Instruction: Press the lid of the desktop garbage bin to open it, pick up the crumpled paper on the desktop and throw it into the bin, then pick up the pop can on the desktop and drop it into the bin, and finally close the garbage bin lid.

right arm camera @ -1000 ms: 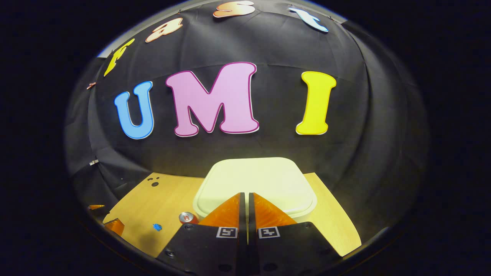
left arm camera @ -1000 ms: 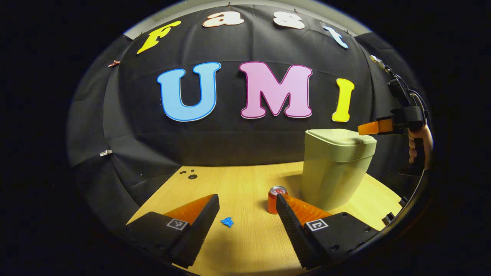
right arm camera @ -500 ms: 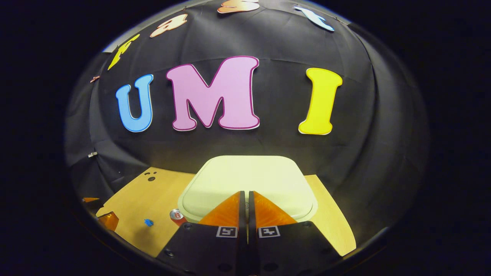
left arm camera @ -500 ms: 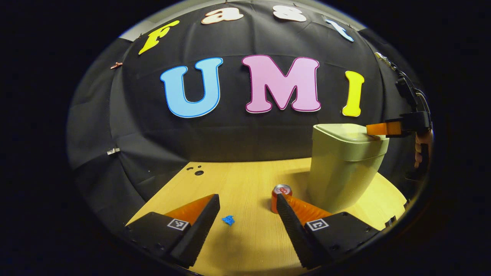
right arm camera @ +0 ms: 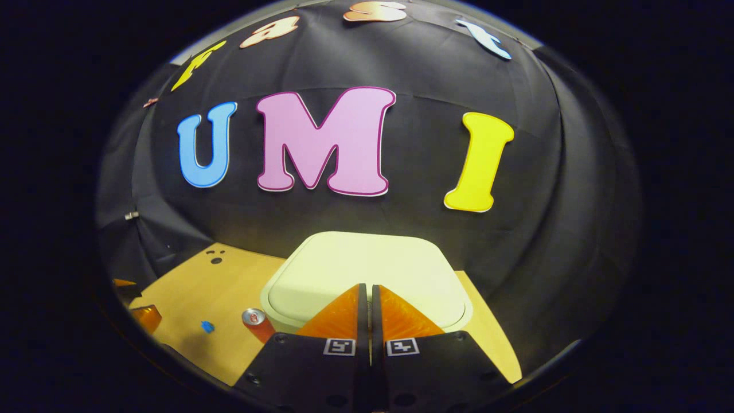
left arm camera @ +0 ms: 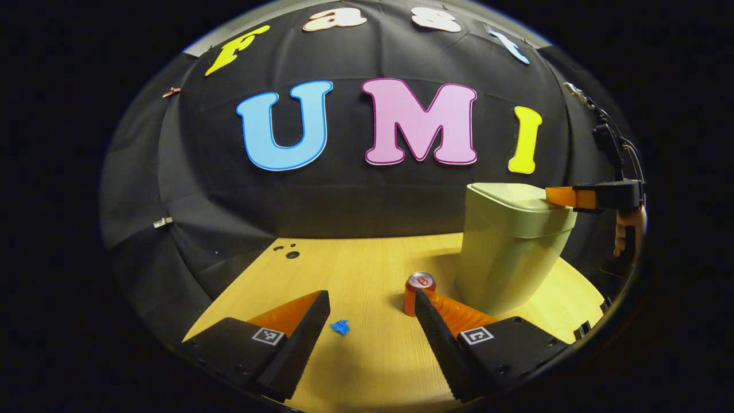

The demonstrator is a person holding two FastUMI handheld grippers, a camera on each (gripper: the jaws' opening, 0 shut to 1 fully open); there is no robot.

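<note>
Two grippers work the wooden table (left arm camera: 367,269): the right gripper (right arm camera: 367,287), fingers pressed together, rests its tips on the pale green plastic bin's closed lid (right arm camera: 367,264). The left gripper (left arm camera: 371,298) hovers spread wide, the small blue crumpled paper (left arm camera: 340,327) between its fingers, the red pop can (left arm camera: 417,291) upright beside the bin.

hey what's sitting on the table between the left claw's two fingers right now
In the left gripper view, only the small blue crumpled paper lies on the bare table between the open left claw's fingers; the pop can stands beside one fingertip.

One garbage bin (left arm camera: 507,252), one pop can (left arm camera: 417,292), one blue scrap (left arm camera: 340,327), possibly crumpled paper, two grippers
</note>
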